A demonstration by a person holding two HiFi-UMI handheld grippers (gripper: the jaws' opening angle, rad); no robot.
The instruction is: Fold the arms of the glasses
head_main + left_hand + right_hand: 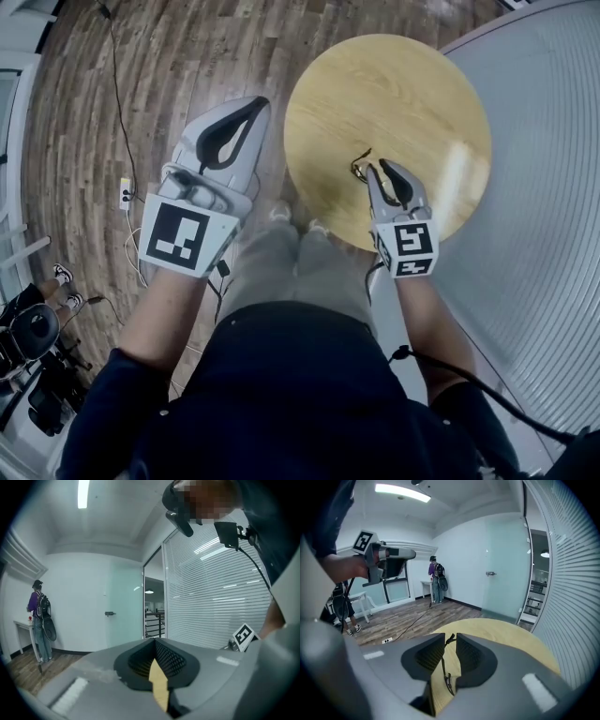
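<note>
- Head view is showing a round table [394, 103] with a pale wood-grain top, sitting on a floor [141, 75] of darker wooden planks.
- Glasses [360, 169], thin, dark and wiry, are lying on the table's near edge, just inside the rim.
- Right gripper [380, 169], a smooth grey shell with black ribbed pads, is reaching over that same near edge, with its tips just beside the glasses.
- Right gripper view is showing this gripper [450, 637] with its jaws standing a narrow gap apart. One slim arm of the glasses [443, 663] is running through the gap, thinner than the space around it, with the yellow table [511, 634] showing underneath.
- Left gripper [261, 101] is hovering off the table's left side, over the floor, well apart from the glasses.
- Left gripper view is showing its tips [154, 641] pressed together with nothing between them.
- A cube with black-and-white square markers [183, 234] is sitting at the back of each gripper.
- A grey ribbed blind [544, 187] is curving past the table's right side.
</note>
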